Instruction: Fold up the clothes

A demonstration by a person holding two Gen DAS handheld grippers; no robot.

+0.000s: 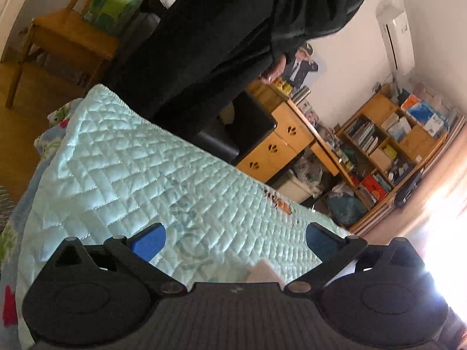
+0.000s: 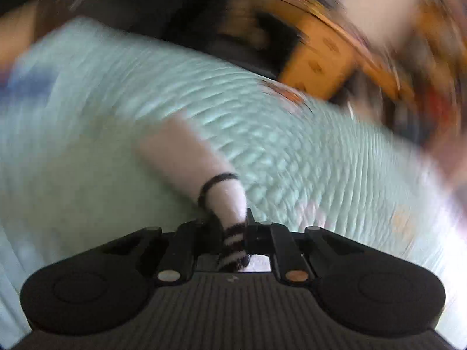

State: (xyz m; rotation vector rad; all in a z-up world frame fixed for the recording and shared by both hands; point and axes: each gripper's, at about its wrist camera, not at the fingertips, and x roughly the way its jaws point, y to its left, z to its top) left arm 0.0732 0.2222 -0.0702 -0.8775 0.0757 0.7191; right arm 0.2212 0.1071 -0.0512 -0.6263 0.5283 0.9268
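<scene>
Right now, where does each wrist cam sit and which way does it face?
Left wrist: on the left gripper, facing slightly downward across the quilted mint bedspread toward the wooden desk and bookshelf; open blue pads, person's dark clothing.
Right wrist: on the right gripper, angled down at the bedspread, blurred; jaws clamped on a white sock with black stripes.
Shared: bedspread, desk.

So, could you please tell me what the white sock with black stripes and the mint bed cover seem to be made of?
Sock: probably soft knitted fabric; its striped cuff looks fuzzy, though blur limits certainty. Bed cover: likely quilted synthetic satin, given its diamond stitching and glossy highlights.
</scene>
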